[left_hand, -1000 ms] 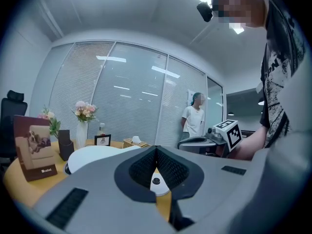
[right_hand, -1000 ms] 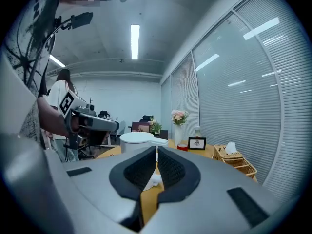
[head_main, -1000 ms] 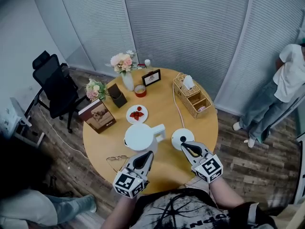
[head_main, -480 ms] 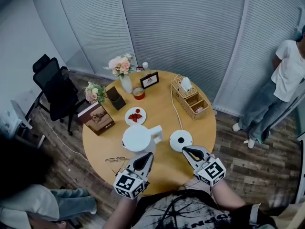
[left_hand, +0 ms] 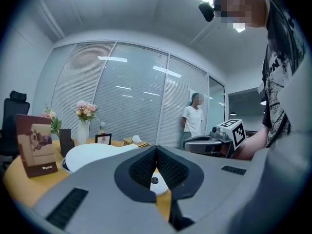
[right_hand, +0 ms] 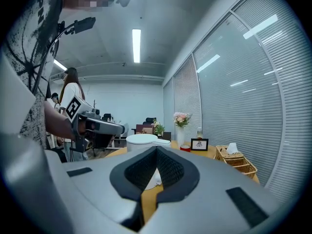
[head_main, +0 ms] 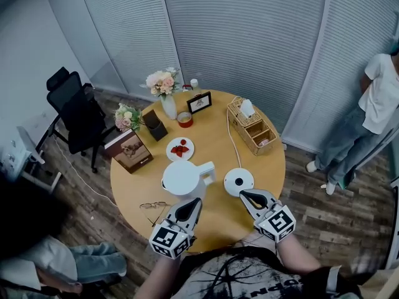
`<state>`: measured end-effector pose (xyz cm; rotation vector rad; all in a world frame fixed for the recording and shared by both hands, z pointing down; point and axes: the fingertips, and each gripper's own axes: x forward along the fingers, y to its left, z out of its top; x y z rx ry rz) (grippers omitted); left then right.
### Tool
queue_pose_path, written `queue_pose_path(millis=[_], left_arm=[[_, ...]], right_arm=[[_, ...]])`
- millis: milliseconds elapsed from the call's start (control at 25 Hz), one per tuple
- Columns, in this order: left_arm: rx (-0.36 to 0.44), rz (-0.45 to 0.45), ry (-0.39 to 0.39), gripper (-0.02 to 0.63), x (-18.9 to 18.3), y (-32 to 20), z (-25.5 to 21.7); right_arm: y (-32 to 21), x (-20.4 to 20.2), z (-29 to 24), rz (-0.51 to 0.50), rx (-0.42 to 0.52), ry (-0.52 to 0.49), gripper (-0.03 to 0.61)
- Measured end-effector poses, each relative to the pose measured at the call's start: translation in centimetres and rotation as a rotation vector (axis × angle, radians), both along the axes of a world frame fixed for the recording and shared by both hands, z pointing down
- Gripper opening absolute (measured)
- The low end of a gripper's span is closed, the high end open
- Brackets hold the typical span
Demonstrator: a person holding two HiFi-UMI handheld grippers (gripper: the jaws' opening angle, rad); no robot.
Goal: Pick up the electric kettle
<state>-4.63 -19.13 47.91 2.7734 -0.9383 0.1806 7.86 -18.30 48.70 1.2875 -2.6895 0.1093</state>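
Note:
The white electric kettle (head_main: 184,178) stands with its lid closed in the near middle of the round wooden table (head_main: 212,136); its spout points right. Its round white base (head_main: 239,181) lies empty just right of it. My left gripper (head_main: 189,208) hovers just in front of the kettle, jaws shut and empty. In the left gripper view the kettle (left_hand: 92,155) is ahead and to the left. My right gripper (head_main: 251,197) sits just in front of the base, also shut on nothing. In the right gripper view the kettle (right_hand: 142,140) shows ahead above the jaws.
Behind the kettle are a plate of strawberries (head_main: 179,148), a red cup (head_main: 184,118), a photo frame (head_main: 198,102), a flower vase (head_main: 164,91), a book (head_main: 129,151) and a wicker basket (head_main: 252,127). Glasses (head_main: 153,207) lie front left. A person (head_main: 374,104) stands at right, a chair (head_main: 75,111) at left.
The head view has shifted slightly. Both grippers hold their places near the table's front edge, and the kettle and base have not moved.

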Motion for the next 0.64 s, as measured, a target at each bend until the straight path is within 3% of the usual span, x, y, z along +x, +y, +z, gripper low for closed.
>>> queue_pose_path(millis=[640], left_arm=[[-0.003,-0.007,-0.002,0.002,-0.5,0.3,0.5]], right_arm=[[0.4,-1.5,0.7,-0.039,-0.004,-0.005,0.018]])
